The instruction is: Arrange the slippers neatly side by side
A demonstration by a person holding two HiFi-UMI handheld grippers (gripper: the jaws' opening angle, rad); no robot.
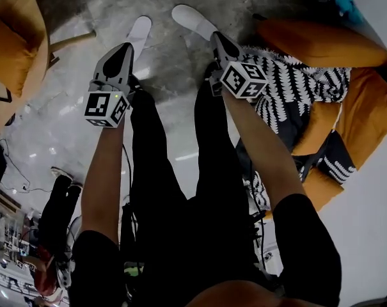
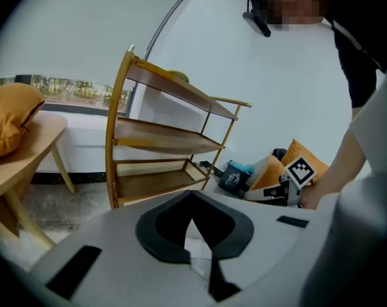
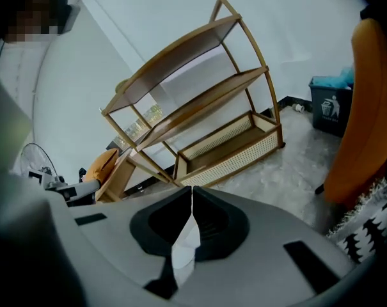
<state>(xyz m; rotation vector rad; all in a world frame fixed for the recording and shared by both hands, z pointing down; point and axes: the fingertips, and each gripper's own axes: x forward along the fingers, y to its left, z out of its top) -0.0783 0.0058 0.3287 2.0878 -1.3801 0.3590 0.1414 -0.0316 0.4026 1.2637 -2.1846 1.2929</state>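
Nearly hidden in both gripper views, only a white sliver is seen pinched in each closed pair of jaws facing the wooden rack (image 3: 206, 101). The left slipper (image 1: 141, 31) is clamped by the left gripper (image 1: 128, 48), the right slipper (image 1: 193, 19) by the right gripper (image 1: 217, 38). Floor contact cannot be judged.

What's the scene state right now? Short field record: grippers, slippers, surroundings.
left gripper: shut on left white slipper
right gripper: shut on right white slipper
slipper layout: apart, not parallel, not yet side by side
floor: grey stone floor
nearby: curved wooden three-tier shelf; orange cushion
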